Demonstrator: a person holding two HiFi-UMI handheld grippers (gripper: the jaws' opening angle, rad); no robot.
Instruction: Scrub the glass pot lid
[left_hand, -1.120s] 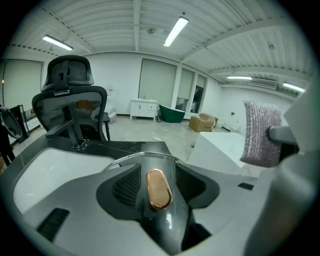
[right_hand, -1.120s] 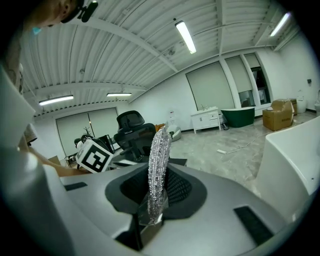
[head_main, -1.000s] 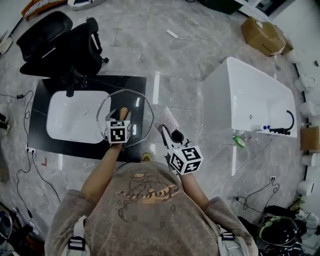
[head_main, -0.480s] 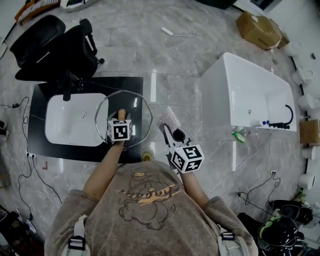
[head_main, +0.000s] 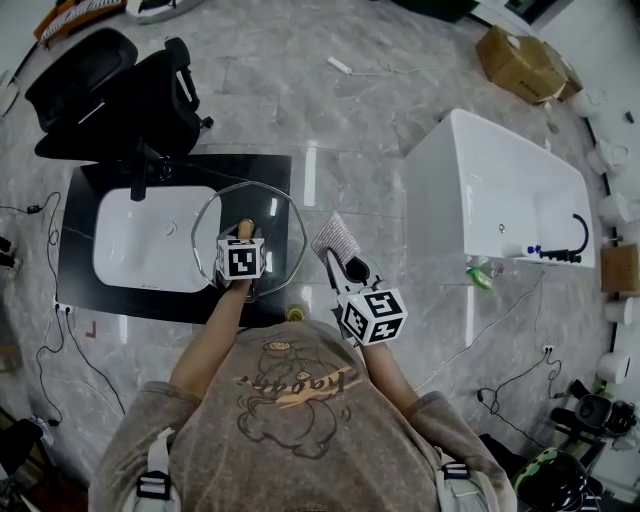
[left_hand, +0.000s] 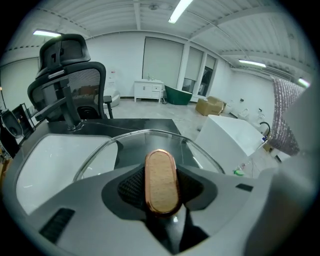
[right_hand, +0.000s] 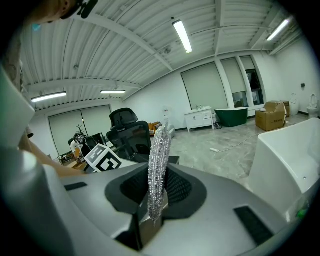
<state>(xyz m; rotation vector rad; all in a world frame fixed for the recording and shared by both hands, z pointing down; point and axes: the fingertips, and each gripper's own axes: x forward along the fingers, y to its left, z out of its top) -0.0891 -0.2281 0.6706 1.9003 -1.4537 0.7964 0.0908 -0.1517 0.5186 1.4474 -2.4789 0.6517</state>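
The glass pot lid (head_main: 278, 214) rests on the black counter, partly over the white basin; in the left gripper view the glass pot lid (left_hand: 150, 137) curves ahead of the jaws. Its wooden handle (head_main: 244, 227) (left_hand: 161, 172) stands between the pads of my left gripper (head_main: 243, 236) (left_hand: 161, 192). Those jaws have just been closing and now press the handle's sides. My right gripper (head_main: 337, 264) (right_hand: 155, 200) hovers to the right of the lid, shut on a silver scrubbing pad (head_main: 335, 240) (right_hand: 158, 160) that stands upright between its jaws.
A white basin (head_main: 150, 240) is set in the black counter (head_main: 110, 300). A black office chair (head_main: 120, 80) stands behind it. A white bathtub (head_main: 500, 190) is at the right, a cardboard box (head_main: 525, 65) beyond it. Cables (head_main: 55, 340) trail on the floor.
My left gripper has sunk slightly onto the lid's handle. The lid and the right gripper with its pad have stayed where they were.
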